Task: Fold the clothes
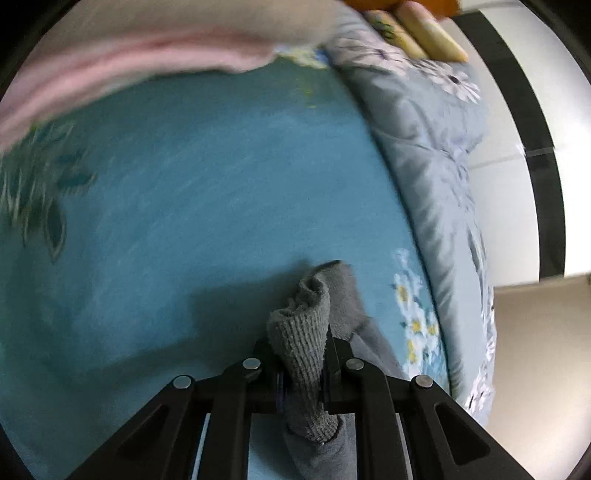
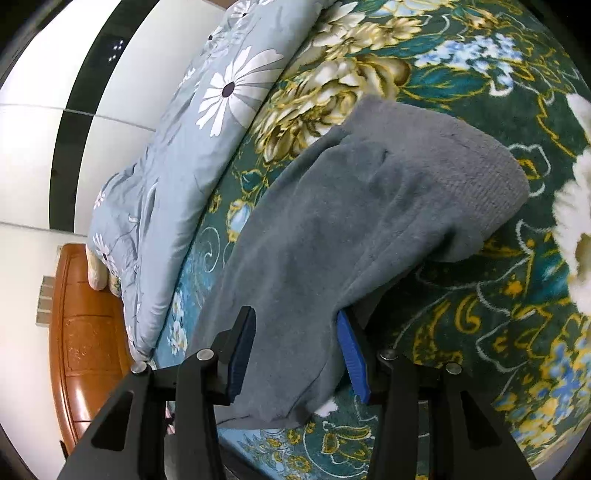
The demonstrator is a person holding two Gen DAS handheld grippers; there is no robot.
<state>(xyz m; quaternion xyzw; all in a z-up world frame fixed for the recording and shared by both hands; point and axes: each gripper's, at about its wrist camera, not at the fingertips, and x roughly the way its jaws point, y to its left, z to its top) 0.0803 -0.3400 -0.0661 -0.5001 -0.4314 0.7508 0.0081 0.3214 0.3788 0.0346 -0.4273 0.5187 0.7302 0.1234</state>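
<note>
The left gripper [image 1: 300,354] is clenched on the ribbed cuff of a grey fleece garment [image 1: 303,332], the bunched knit standing up between the black fingers while the rest of the cloth trails down and to the right over a teal floral bedsheet [image 1: 207,192]. A blurred pink cloth [image 1: 122,70] crosses the top left of the left wrist view, and a pale blue daisy-print quilt [image 1: 436,147] lies folded along the bed's right edge, with yellowish bolster pillows [image 1: 424,33] beyond it.

In the right wrist view, the right gripper [image 2: 297,354] stands released, its blue-padded fingers [image 2: 352,360] spread wide on either side of the grey fleece garment [image 2: 369,206], which drapes between them and stretches forward across the sheet's dark green and gold flower pattern [image 2: 480,302]; whether the pads touch the fabric cannot be told. The daisy-print quilt [image 2: 192,155] lies just beside the garment on the left, near an orange-brown wooden headboard [image 2: 81,332].
</note>
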